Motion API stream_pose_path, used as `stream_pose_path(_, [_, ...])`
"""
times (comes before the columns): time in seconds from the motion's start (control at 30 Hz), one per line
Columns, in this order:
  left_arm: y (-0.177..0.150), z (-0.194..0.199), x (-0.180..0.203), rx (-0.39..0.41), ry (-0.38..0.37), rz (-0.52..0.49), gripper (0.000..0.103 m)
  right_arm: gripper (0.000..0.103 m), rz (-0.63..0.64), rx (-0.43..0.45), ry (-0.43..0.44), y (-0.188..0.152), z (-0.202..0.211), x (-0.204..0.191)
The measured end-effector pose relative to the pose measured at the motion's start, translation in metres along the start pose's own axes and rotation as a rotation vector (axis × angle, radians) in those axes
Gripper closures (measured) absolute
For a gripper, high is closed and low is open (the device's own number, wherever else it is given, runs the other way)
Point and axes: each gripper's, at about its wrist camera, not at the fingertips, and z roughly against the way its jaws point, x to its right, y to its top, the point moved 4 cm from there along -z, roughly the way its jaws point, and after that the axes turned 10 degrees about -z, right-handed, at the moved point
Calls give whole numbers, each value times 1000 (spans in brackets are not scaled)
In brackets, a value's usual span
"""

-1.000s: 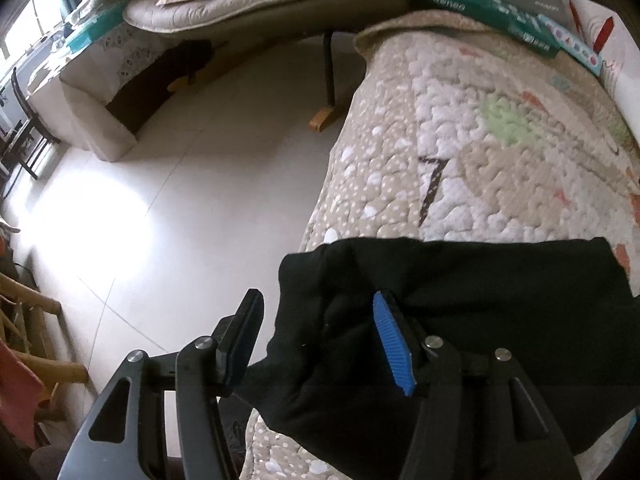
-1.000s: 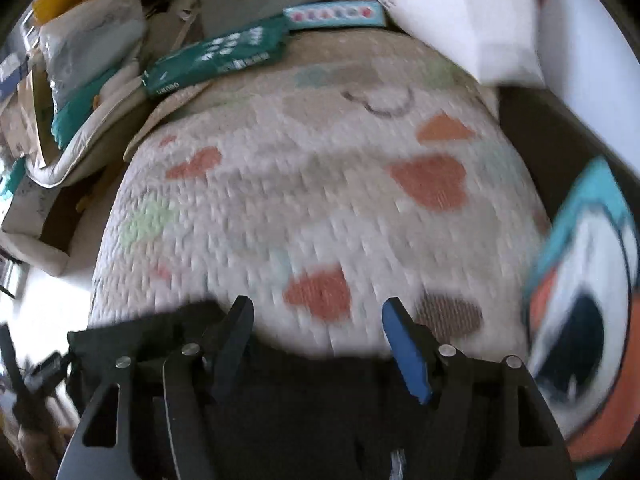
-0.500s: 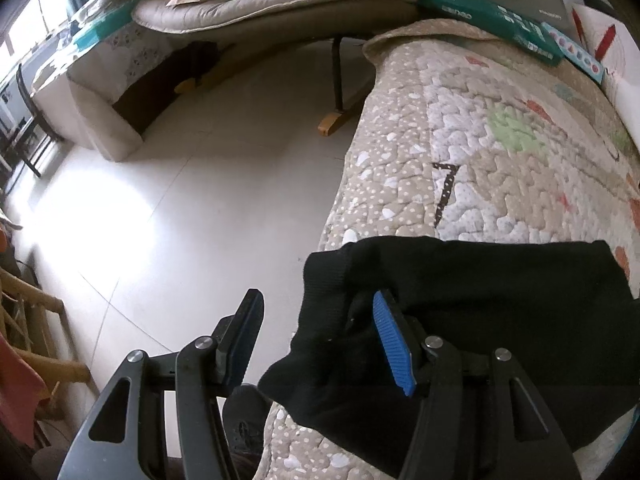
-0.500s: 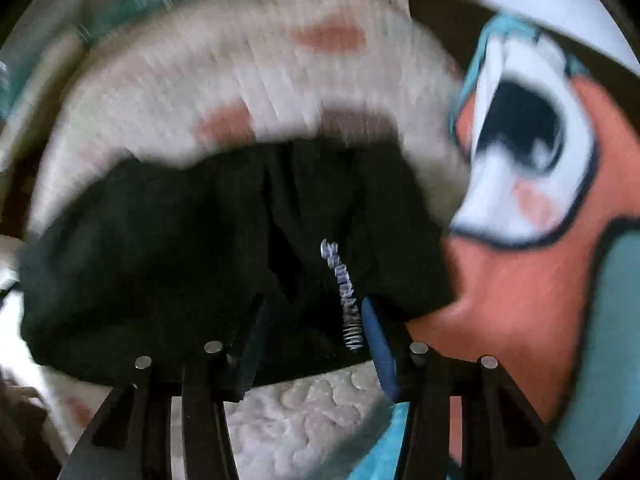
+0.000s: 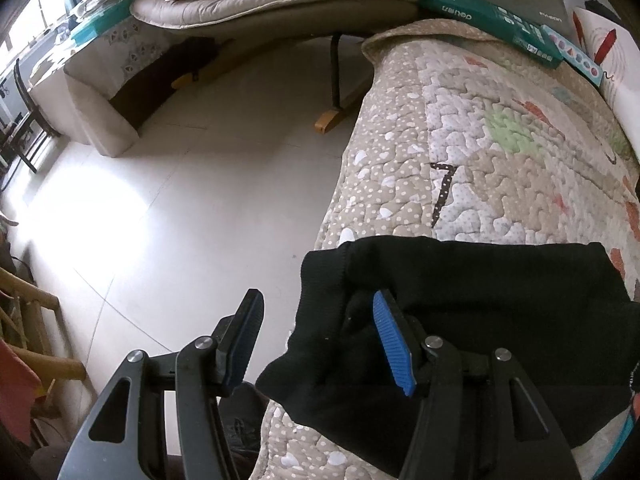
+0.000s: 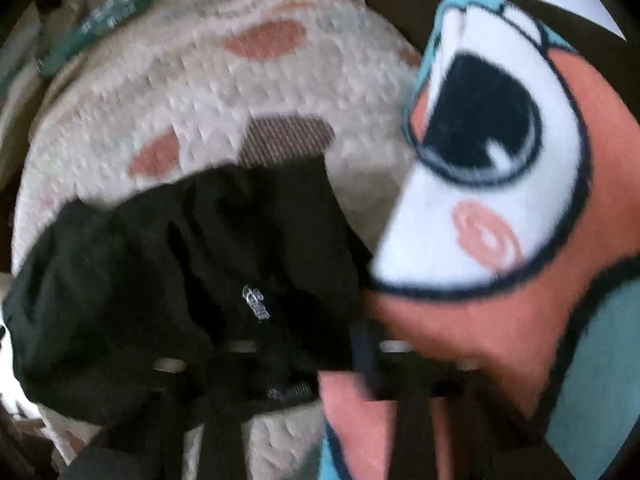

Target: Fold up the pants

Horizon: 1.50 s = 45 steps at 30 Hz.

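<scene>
Black pants (image 5: 480, 300) lie folded across the near edge of the quilted bed cover (image 5: 480, 152). My left gripper (image 5: 320, 340) stands open at their left end. Its blue-padded finger (image 5: 394, 344) is over the cloth, and the black finger (image 5: 244, 332) is out over the floor, clear of the cloth. In the blurred right wrist view the pants (image 6: 180, 260) bunch toward my right gripper (image 6: 316, 320) at their right end. Its jaws are closing, with a fold of black cloth pinched between them. The dark fingers are hard to tell from the cloth.
An orange, white and teal cartoon-print blanket (image 6: 500, 200) lies right beside the pants. A green box (image 5: 492, 20) sits at the bed's far end, and a padded lounge chair (image 5: 280, 4) stands beyond it. The pale tiled floor (image 5: 180, 200) drops off left of the bed.
The right gripper swung right and down onto the pants' right end, and its jaws narrowed around the cloth. The pants' left edge shifted slightly right. The left gripper stayed open in place.
</scene>
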Motion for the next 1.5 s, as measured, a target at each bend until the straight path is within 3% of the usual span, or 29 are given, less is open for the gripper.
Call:
stream_pose_path(0.17, [4,-3,-12,-6,4,52,47,88,-13,-38,-68,-16,-1,13])
stream_pose_path(0.27, [3,-2,-26,0,8,100,47,83,-22,-39,-71,-14,5,10])
stream_pose_path(0.33, [1,-1,-37,6,7,139,47,72,-25,-21,-45,-14,15,9])
stream_pose_path(0.43, [-1,0,-53,6,2,211,47,49,-76,27,96,-14,43,14])
stream_pose_path(0.5, [-2,-1,-58,1,-19,246,47,47,-115,70,159,-12,66,24])
stream_pose_path(0.6, [2,1,-54,4,-38,244,47,47,-88,144,158,-10,100,30])
stream_pose_path(0.7, [7,16,-51,51,-58,243,47,47,-32,198,121,-18,131,26])
stream_pose_path(0.87, [12,45,-57,154,-66,220,47,43,-4,291,144,-45,193,22])
stream_pose_path(1.0, [2,55,-74,186,-32,201,47,34,129,414,138,-39,224,-10])
stream_pose_path(1.1, [-8,53,-94,156,-41,258,46,34,215,435,176,-33,224,-45])
stream_pose_path(1.27, [-30,42,-127,103,-63,365,47,34,385,347,306,-30,191,-120])
stream_pose_path(1.5, [-69,12,-113,-7,-296,487,47,34,718,125,473,-67,113,-270])
